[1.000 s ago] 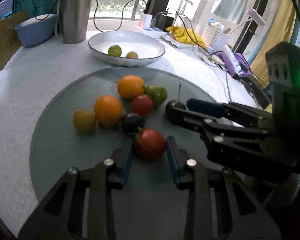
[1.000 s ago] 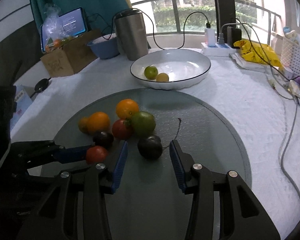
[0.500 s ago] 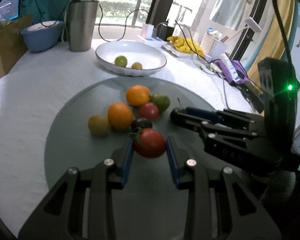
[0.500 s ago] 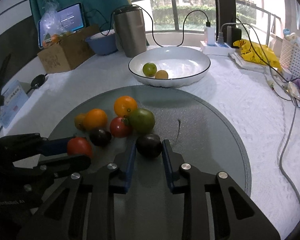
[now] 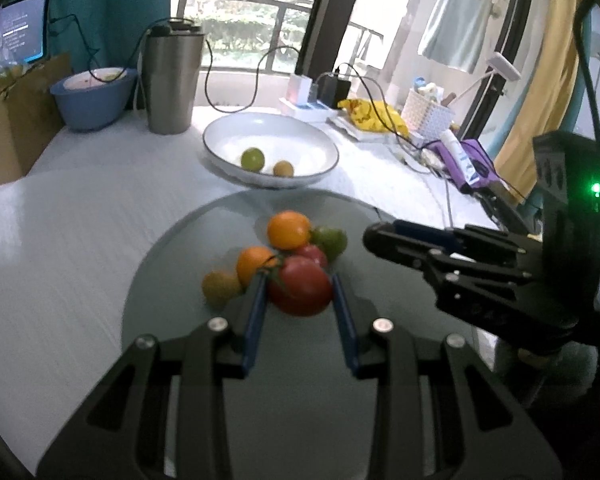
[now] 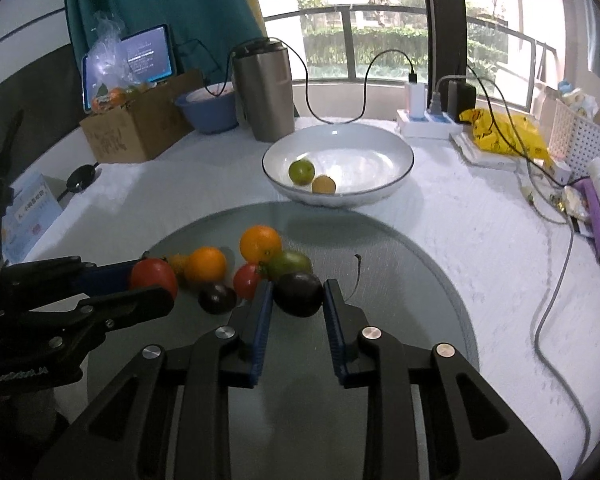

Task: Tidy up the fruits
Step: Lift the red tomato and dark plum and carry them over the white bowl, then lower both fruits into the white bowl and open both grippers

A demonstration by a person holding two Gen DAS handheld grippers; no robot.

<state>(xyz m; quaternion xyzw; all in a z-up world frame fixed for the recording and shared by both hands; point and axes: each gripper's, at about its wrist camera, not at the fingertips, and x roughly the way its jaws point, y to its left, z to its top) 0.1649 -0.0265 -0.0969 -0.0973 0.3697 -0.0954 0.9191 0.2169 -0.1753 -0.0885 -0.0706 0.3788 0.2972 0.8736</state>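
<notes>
The left gripper (image 5: 300,292) clamps a red tomato (image 5: 301,286) above the grey round mat (image 6: 400,280), the right gripper (image 6: 298,296) pinches a dark plum (image 6: 299,294) there, the white bowl (image 6: 380,196) lies beyond, and no writing is legible.

Tall steel tumbler (image 6: 265,94) at back of white-clothed table (image 6: 480,240), black cable (image 6: 332,92) draped from its lid to white charger (image 6: 415,98). Blue plastic bowl (image 6: 210,110) just left of tumbler. Brown cardboard box (image 6: 136,128) further left, lit tablet (image 6: 146,60) behind it. Yellow crumpled bag (image 6: 508,132) beside white perforated basket (image 6: 580,138) at right.
</notes>
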